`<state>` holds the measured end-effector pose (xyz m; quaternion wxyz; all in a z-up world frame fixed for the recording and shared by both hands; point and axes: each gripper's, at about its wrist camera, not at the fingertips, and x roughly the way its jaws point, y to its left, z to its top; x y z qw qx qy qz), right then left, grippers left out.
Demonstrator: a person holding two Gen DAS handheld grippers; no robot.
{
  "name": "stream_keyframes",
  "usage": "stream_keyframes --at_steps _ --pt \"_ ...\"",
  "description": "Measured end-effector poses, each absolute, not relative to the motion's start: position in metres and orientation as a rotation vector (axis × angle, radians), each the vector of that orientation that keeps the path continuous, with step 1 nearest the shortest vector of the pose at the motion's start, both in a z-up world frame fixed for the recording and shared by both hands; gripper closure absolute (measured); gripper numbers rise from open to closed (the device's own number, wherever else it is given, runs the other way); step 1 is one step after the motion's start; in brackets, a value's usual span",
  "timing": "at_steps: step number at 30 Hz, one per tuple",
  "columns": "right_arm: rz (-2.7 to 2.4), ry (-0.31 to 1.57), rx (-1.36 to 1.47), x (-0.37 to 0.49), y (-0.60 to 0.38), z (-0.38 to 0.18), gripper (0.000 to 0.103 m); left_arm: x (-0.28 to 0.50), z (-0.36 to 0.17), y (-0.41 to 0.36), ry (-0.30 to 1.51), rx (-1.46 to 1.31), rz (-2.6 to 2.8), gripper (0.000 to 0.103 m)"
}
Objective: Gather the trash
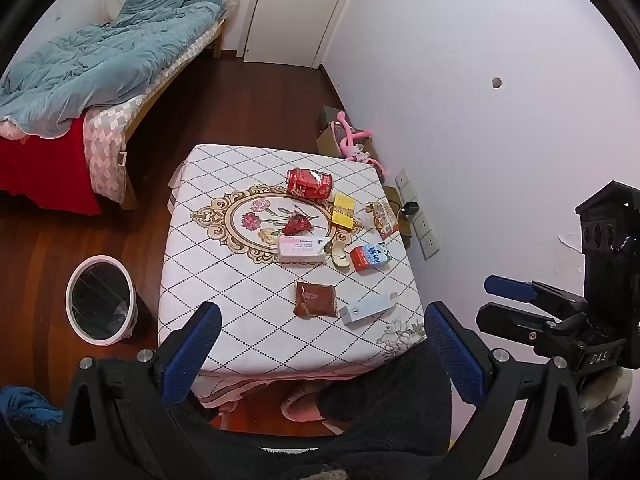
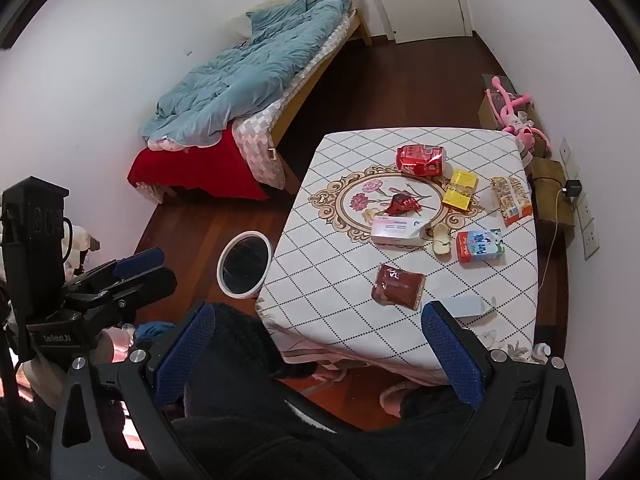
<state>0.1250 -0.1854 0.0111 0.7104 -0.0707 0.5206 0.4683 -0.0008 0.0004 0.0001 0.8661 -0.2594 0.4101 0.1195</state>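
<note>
Beside the table's left edge stands the bin, bare floor around; both grippers' jaws gape wide, empty.

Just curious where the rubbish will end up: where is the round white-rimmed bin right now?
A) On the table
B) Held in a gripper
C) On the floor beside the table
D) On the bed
C: the bin stands on the wooden floor, next to the table, nothing gripping it.

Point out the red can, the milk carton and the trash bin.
red can (image 1: 309,184), left wrist view, middle of its side.
milk carton (image 1: 370,257), left wrist view, printed face.
trash bin (image 1: 71,280), left wrist view, white rim.
</note>
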Motion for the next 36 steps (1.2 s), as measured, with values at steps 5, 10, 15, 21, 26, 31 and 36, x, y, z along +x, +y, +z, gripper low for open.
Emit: stream_keyframes --at_steps 5,10,15,21,26,31,36 --pt "1.040 1.159 -0.143 0.122 -0.186 0.008 0.000 -0.003 0.004 0.001 0.862 -0.537 0.248 0.000" --pt "1.046 1.168 -0.123 0.129 -0.190 0.006 0.000 0.010 0.002 -0.007 0.878 -0.524 0.248 0.000" --pt "1.049 1.173 -0.111 0.131 -0.190 0.007 0.000 0.013 0.000 -0.009 0.877 -0.521 0.234 0.000" --pt "1.049 1.173 -0.105 0.132 -0.191 0.007 0.000 0.012 0.000 -0.009 0.874 -0.520 0.228 0.000" --pt "1.052 1.175 -0.106 0.132 -0.191 0.007 0.000 0.012 0.001 -0.008 0.874 -0.521 0.226 0.000" --pt "1.052 1.179 -0.103 0.133 -0.193 0.006 0.000 0.011 0.000 -0.009 0.874 -0.519 0.227 0.000" --pt "1.050 1.183 -0.103 0.132 -0.190 0.005 0.000 0.012 0.001 -0.008 0.874 -0.523 0.225 0.000"
